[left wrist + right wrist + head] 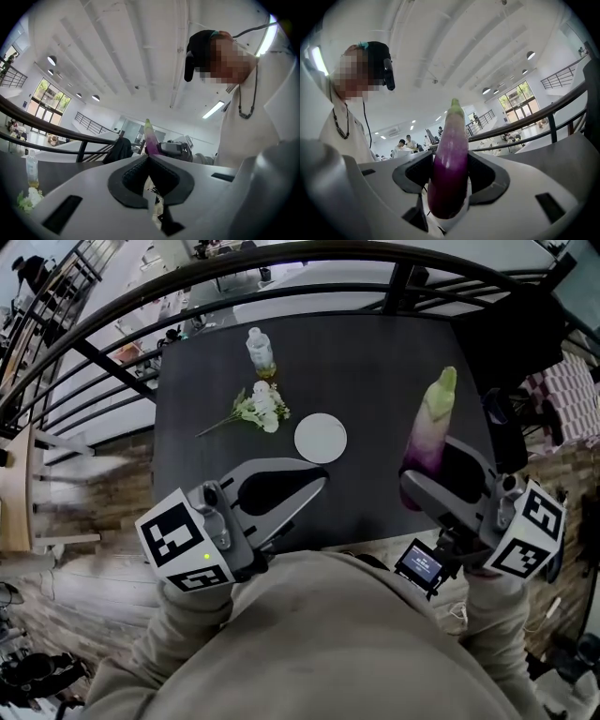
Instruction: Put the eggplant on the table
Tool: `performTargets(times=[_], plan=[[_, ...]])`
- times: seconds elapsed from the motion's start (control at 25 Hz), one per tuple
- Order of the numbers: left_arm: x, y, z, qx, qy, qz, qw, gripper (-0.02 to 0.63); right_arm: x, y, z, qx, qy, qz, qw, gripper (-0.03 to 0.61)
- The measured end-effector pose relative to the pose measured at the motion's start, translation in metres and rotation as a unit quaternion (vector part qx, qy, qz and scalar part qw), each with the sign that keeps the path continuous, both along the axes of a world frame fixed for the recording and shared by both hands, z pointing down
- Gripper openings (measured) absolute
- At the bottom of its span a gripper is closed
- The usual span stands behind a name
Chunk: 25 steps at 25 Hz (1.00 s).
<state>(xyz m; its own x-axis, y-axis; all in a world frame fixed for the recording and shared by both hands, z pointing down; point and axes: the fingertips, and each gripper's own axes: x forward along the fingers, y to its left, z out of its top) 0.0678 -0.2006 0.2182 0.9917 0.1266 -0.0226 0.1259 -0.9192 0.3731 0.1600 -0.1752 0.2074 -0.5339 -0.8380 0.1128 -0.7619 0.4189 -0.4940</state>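
The eggplant (427, 432) is purple with a pale green top. It stands upright in my right gripper (427, 463), above the right side of the dark table (394, 362). In the right gripper view both pads press on the eggplant (450, 164), which fills the gap of the right gripper (449, 161). My left gripper (322, 479) hovers over the table's near edge with its jaw tips touching and nothing between them. The left gripper view shows the left gripper (149, 158) shut and empty, with the eggplant (151, 140) beyond it.
On the table lie a small bottle (262, 352), a sprig of white flowers (261, 407) and a white round disc (321, 439). A curved black railing (281, 268) runs behind the table. A dark bag (506, 334) sits at the table's right edge.
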Motion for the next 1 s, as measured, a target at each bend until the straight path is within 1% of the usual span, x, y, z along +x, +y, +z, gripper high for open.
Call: performTargets(times=[0.2, 0.36, 0.52, 0.68, 1.0], plan=[[-0.022, -0.021, 0.009, -0.015, 0.002, 0.013, 0.9998, 0.005, -0.017, -0.027, 0.006, -0.022, 0.004, 0.009, 1.0, 0.236], [-0.036, -0.036, 0.012, -0.034, 0.007, 0.002, 0.9994, 0.005, -0.035, -0.042, 0.011, -0.037, 0.009, -0.007, 0.999, 0.236], [-0.033, -0.036, 0.007, -0.038, 0.009, -0.012, 0.9992, 0.005, -0.035, -0.049, 0.005, -0.041, 0.009, -0.023, 0.999, 0.236], [-0.025, -0.033, -0.006, -0.041, 0.014, -0.037, 0.9984, 0.005, -0.028, -0.047, -0.004, -0.038, 0.009, -0.044, 0.998, 0.236], [-0.024, -0.042, -0.013, -0.027, 0.014, -0.053, 0.9981, 0.005, -0.027, -0.066, -0.009, -0.022, 0.006, -0.066, 0.998, 0.236]])
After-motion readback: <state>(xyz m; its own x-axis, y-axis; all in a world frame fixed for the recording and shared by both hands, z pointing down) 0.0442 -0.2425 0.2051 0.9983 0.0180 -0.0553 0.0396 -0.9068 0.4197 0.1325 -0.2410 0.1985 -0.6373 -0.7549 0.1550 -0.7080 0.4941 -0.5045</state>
